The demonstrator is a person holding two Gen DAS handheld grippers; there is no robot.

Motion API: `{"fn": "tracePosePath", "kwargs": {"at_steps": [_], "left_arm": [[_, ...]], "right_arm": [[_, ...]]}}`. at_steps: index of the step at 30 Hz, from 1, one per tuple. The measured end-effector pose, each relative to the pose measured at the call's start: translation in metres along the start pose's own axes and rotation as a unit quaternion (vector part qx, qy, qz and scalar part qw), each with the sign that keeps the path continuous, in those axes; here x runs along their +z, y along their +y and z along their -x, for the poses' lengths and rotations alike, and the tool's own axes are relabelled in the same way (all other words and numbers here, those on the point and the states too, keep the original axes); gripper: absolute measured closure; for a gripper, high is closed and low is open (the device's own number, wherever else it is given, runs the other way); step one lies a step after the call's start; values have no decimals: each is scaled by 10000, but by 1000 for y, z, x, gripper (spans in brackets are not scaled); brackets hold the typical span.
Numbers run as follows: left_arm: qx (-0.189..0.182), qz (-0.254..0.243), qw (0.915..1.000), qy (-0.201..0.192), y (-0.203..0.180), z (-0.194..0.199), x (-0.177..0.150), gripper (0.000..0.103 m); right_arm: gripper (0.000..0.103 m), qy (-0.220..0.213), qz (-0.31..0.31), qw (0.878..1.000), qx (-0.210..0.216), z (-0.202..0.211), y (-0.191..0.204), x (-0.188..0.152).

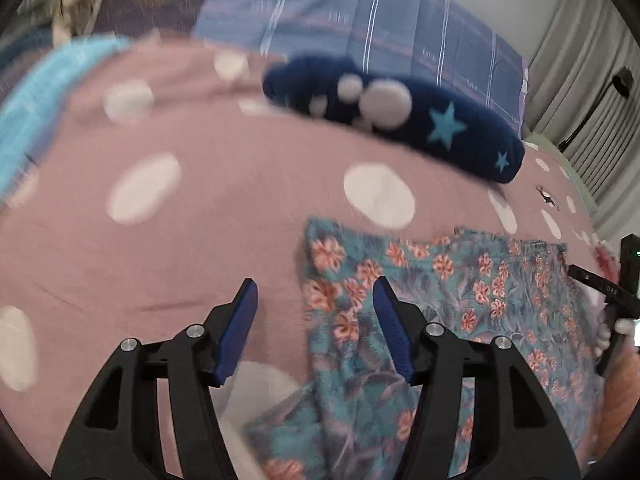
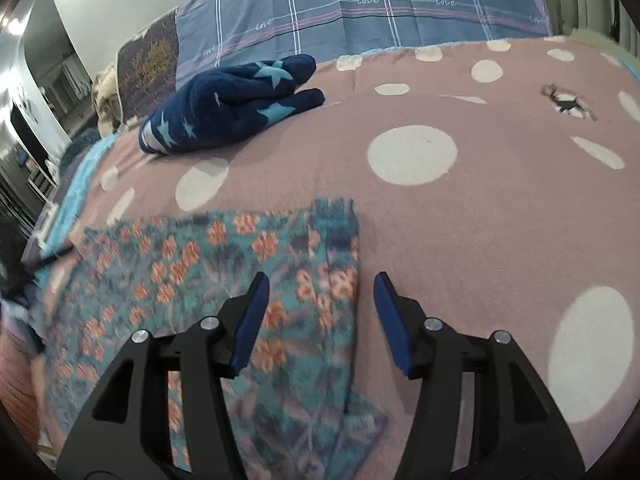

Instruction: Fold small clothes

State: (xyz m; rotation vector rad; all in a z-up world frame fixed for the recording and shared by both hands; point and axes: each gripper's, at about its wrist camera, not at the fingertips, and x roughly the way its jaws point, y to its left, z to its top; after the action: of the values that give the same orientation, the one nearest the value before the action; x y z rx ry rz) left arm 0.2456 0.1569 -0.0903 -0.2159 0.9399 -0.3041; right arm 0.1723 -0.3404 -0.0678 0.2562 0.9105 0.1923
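Note:
A teal garment with orange flowers lies flat on a pink bedspread with white dots. My left gripper is open and empty, straddling the garment's left edge. In the right wrist view the same garment lies to the left, and my right gripper is open and empty over its right edge. The right gripper and the hand holding it show at the left wrist view's right rim.
A folded navy fleece item with light blue stars lies farther back on the bed, also in the left wrist view. A blue plaid pillow stands behind it. Curtains hang at the right. A light blue blanket lies at the left.

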Motion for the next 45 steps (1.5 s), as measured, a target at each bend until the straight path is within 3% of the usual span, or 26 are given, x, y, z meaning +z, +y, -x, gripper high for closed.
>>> {"fn": "tracePosePath", "kwargs": {"at_steps": [2,3,4,5,8,11,13,15,17,23,29,34,39,45], "left_arm": [[-273,174,9995,7,-1,-9,7,90],[-431,265,9987,33,-1,-10,8,101],[-496,356,9981,-50,-2,-8,10,101],[-472,286,9981,-258,-7,1,11,101],[-376,-63,9957,-840,-22,38,13,101],[-70,-307,9944,-1012,-30,49,19,101],[164,-401,9949,-909,-29,38,20,100],[379,-499,9965,-546,-26,12,17,98],[406,-391,9980,-288,-20,3,8,95],[556,-714,9925,-827,-36,65,-26,72],[-186,-962,9897,-1040,-81,127,-93,65],[-672,-1127,9891,-674,-123,124,-134,65],[-981,-1976,9747,-353,-197,111,-162,65],[-1242,-2988,9461,92,-296,78,-191,65]], "right_arm": [[46,30,-193,9997,166,-8,-4,10],[50,32,-241,9995,216,-10,-5,13],[77,36,-270,9992,279,-12,-5,18],[98,48,-265,9991,341,-14,-3,22],[98,-391,-279,9972,573,7,5,28],[98,-818,-197,9946,601,28,12,37],[95,-670,-243,9963,489,15,8,43],[89,-331,-391,9981,334,-7,0,43],[86,-65,-499,9986,-157,-20,-7,34],[81,-295,-647,9975,-46,35,-19,-10],[77,-468,-543,9968,355,108,-4,-98],[75,-428,-631,9960,466,139,-2,-158],[75,-521,-984,9932,339,156,-18,-180],[85,-579,-1189,9902,441,163,-30,-196]]}}
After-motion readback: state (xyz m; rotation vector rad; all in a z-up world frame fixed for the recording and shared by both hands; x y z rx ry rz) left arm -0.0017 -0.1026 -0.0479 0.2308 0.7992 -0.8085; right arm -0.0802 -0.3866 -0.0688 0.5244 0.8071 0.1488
